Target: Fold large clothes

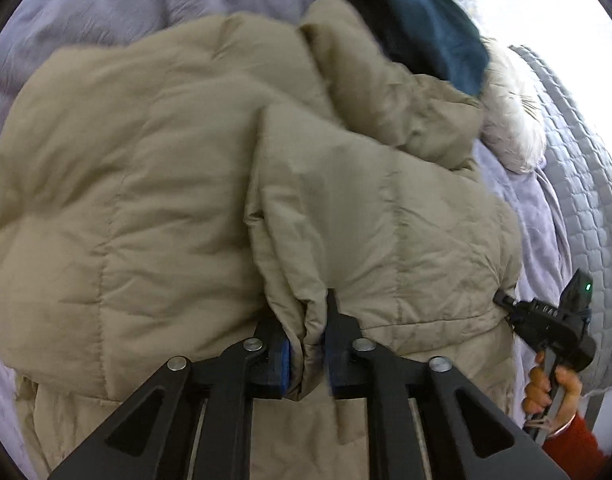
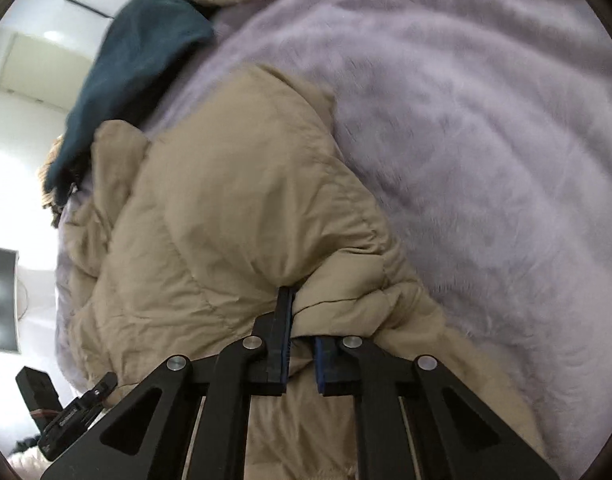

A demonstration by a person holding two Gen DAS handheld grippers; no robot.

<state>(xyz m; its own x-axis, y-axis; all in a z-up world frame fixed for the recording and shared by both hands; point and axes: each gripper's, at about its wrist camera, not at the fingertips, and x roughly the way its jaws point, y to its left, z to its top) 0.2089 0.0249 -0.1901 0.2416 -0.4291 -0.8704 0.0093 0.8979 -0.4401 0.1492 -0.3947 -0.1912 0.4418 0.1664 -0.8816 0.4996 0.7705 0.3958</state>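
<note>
A beige quilted puffer coat (image 1: pixel 178 168) lies bunched on a lilac fleece blanket. My left gripper (image 1: pixel 308 344) is shut on a fold of the coat's edge, cloth pinched between its blue pads. My right gripper (image 2: pixel 302 344) is shut on another fold of the same coat (image 2: pixel 234 220). The right gripper also shows in the left wrist view (image 1: pixel 546 320) at the coat's right edge, held by a hand in a red sleeve. The coat's hood with pale fur trim (image 1: pixel 510 120) lies at the far right.
A dark teal garment (image 1: pixel 434 36) lies beyond the coat, also in the right wrist view (image 2: pixel 138 60). The lilac blanket (image 2: pixel 486 140) covers the bed. A grey quilted mattress edge (image 1: pixel 586 184) runs on the right. A dark screen (image 2: pixel 0 300) and white wall lie to the left.
</note>
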